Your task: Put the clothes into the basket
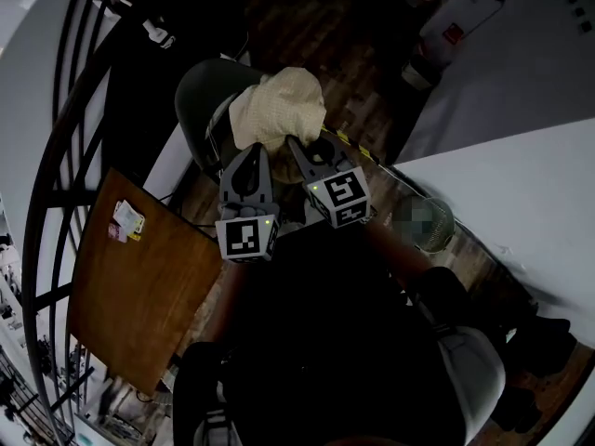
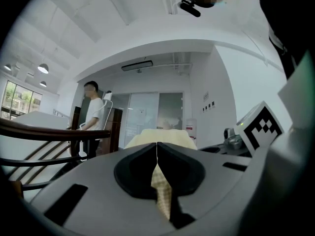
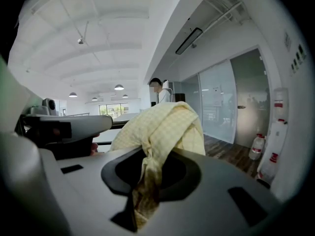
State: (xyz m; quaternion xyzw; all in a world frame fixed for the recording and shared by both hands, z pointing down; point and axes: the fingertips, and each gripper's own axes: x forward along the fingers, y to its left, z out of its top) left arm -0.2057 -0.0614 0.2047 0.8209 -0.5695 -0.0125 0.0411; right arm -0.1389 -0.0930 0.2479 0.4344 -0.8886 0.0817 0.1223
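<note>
A pale yellow checked cloth (image 1: 279,110) hangs bunched up between my two grippers, held up in the air. My left gripper (image 1: 249,153) is shut on a thin fold of it, which shows as a strip between the closed jaws (image 2: 156,149). My right gripper (image 1: 303,147) is shut on a thicker twisted bunch (image 3: 147,154), and the rest of the cloth (image 3: 165,124) piles over its jaws. Behind and below the cloth is a dark round-rimmed container (image 1: 199,89), which looks like the basket; the cloth hides part of it.
A brown wooden tabletop (image 1: 139,286) lies at the lower left, next to a black curved railing (image 1: 63,119). A white ledge (image 1: 521,184) runs along the right. A person (image 2: 93,119) stands far off by the railing. Plastic jugs (image 3: 257,147) stand on the wood floor.
</note>
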